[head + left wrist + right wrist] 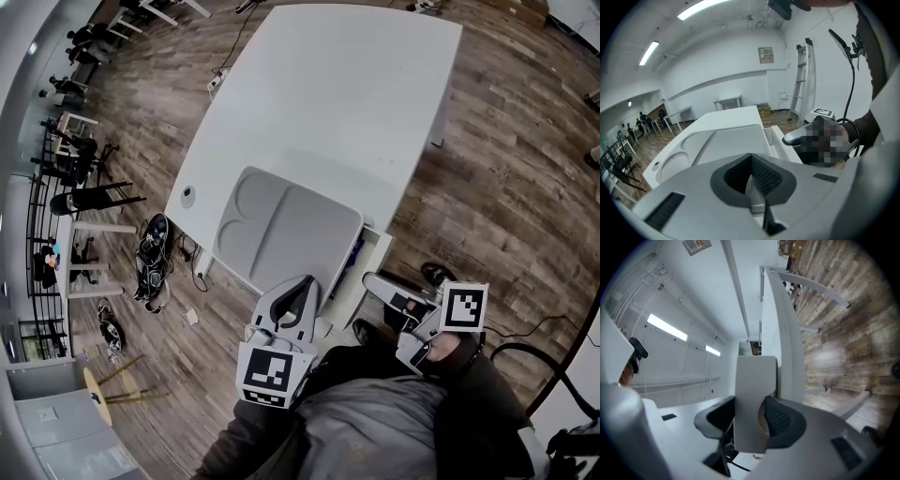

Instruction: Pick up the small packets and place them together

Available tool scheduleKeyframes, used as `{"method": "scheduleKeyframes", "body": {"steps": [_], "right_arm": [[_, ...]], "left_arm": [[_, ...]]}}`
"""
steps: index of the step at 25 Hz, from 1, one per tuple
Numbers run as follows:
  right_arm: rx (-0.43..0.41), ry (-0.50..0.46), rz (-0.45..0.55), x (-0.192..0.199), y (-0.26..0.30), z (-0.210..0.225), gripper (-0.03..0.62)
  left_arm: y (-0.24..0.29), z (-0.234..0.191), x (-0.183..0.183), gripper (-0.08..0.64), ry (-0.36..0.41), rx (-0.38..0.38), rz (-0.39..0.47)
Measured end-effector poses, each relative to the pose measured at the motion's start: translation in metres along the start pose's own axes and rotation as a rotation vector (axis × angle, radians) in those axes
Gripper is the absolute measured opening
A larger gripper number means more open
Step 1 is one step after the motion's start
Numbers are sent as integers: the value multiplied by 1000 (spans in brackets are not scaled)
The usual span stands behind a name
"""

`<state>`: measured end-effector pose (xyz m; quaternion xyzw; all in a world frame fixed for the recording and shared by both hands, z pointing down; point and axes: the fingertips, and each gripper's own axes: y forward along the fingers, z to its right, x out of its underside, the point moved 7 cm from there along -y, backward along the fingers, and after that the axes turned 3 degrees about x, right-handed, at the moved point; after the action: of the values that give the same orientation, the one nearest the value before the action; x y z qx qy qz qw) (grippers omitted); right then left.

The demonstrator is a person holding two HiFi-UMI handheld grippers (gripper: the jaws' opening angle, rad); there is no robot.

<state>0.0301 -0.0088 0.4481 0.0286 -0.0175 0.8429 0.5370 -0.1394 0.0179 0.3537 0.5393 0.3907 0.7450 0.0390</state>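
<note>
Head view: long white rectangular worktop (347, 94) on a brown wood-plank floor (497, 187). A pale grey moulded plastic tray (323, 211) lies flat at the worktop's near end. It has two round wells (246, 211) along its left side and one large rectangular compartment. Both compartments show only bare tray surface.

Left claw (307, 281): held low in front of the person's grey-clothed lap (375, 431), pointing down and forward at the tray's near edge, apart from it. In the left gripper view the left claw (751, 159) has its dark ribbed pads (764, 176) drawn together, with nothing between them.

Right claw (373, 279): off the worktop's near right corner and beside the tray, not over it. It is rolled onto its side, so the floor runs up the right of the right gripper view. The right claw (750, 416) carries a small pale grey flat rectangular packet (755, 380), seen face-on and projecting forward out of the mouth. A dark pad (780, 420) meets each long edge, so I read the claw as closed on the packet across its width.

The packet cannot be made out in the head view.
</note>
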Motion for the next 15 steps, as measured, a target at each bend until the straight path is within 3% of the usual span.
{"method": "scheduleKeyframes", "body": {"steps": [15], "right_arm": [[5, 21, 25, 11, -35, -1, 199]], "left_arm": [[0, -2, 2, -12, -7, -1, 0]]}}
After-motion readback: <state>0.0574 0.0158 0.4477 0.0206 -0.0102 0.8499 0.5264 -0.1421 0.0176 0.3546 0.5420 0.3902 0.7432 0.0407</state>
